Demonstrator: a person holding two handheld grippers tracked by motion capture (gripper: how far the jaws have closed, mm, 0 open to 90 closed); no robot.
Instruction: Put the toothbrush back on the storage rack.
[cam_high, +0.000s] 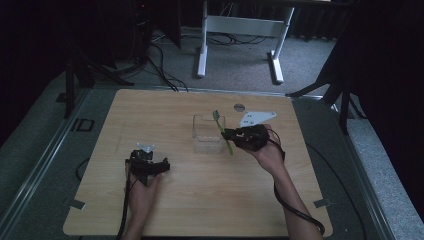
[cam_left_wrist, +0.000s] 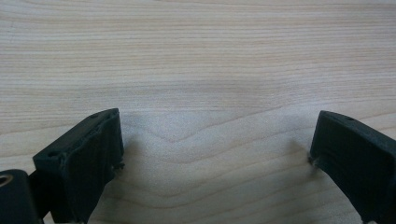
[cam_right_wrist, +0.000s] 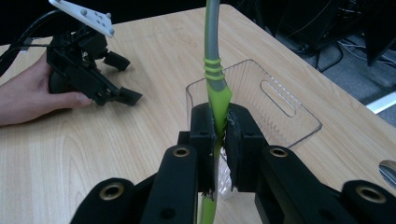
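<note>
The right claw (cam_right_wrist: 218, 140) was clamped tight on the green handle of a toothbrush (cam_right_wrist: 215, 84), both black jaws pressed flat against its lower shaft, with the tail of the handle poking out below. In the high view the brush (cam_high: 222, 132) slanted across the right-hand wall of a clear plastic bin (cam_high: 208, 134), head end up over the bin's far side and the lower tip hanging outside the near corner. The brush looked light and stiff, its grey-and-green handle smooth enough to pivot in a narrow pinch, so a hold near the ribbed green grip seemed the safer place. The thin-walled bin looked light too, and likely to slide if nudged. Off to the left, a hand (cam_high: 142, 192) rested the left claw (cam_high: 150, 165) on the bare wooden desk (cam_high: 200, 200), its jaws spread wide with nothing between them; its own view showed only wood grain between the pads (cam_left_wrist: 88, 158). The two claws sat well apart.
</note>
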